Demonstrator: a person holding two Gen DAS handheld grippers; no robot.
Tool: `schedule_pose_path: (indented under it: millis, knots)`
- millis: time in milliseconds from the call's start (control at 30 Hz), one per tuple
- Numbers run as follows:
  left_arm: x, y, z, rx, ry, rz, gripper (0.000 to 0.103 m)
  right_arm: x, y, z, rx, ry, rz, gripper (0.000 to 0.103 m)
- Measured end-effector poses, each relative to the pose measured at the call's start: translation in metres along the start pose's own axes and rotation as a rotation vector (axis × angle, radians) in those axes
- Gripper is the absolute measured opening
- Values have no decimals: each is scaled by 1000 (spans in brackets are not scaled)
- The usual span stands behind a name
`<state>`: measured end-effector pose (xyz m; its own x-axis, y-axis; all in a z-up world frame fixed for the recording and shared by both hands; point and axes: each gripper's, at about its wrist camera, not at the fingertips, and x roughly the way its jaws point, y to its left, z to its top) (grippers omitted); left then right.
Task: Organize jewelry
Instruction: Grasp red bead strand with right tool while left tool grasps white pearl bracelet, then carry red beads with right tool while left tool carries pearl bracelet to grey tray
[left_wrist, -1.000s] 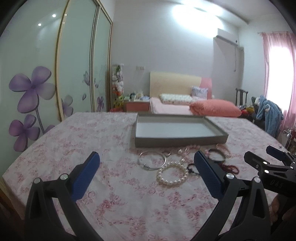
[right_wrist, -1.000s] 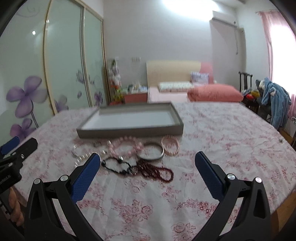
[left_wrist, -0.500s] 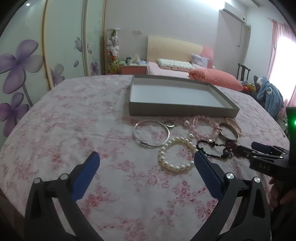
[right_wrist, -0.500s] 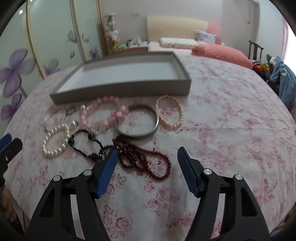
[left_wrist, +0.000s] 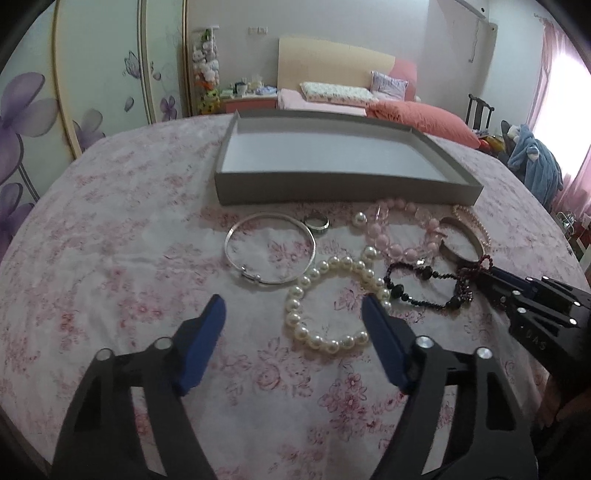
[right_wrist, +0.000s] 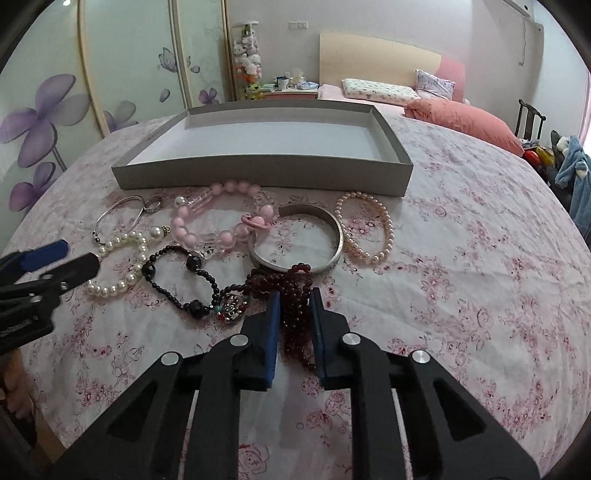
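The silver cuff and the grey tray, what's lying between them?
Nothing but bare flowery tablecloth between silver cuff and grey tray; the pink bead bracelet sits just left. Right wrist view.

— Where is there room on the cloth (right_wrist: 480, 280)?
— Its right side lies bare past the peach bead bracelet (right_wrist: 364, 225), and so does the near-left part beside the pearl bracelet (left_wrist: 334, 299)
— And toward the grey tray (right_wrist: 266, 171)?
— Jewelry crowds along its front wall: the pink bead bracelet (right_wrist: 221, 218), the silver cuff (right_wrist: 299, 240), the thin bangle (left_wrist: 269, 247)
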<state>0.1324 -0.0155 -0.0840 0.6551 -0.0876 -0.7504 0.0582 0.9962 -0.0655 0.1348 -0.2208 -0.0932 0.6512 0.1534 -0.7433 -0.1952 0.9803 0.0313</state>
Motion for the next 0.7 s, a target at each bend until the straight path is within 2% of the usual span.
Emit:
schedule_pose_path:
  millis: [67,133,167,200,267,333,567,700]
  knots:
    - [4,0,0,-6,17,-7,57,0,-1,1,9,-4,1,14]
    - [9,-1,-2,-12,31,-16,50,1,-3,0,16,-8,4,14]
    - [9,-2,-2,-6,25,-6,42,1,-2,1,17,-10,3,14]
    - [10,-3,-2,-1,25,-2,38,0,-4,1,17,-12,3,14]
    - [10,-3,-2,1,26,-2,21,1,-4,1,19,-16,4,14]
    - [11,-1,-1,-2,28,-2,11,1,-5,1,27,-18,7,13]
    - [3,9,-4,-9,27,-18,10,-4,-20,-2,85,-29,22,9]
    - [-15,17,-2,-30,-27,-38,10,-23,-31,1,124,-86,25,9]
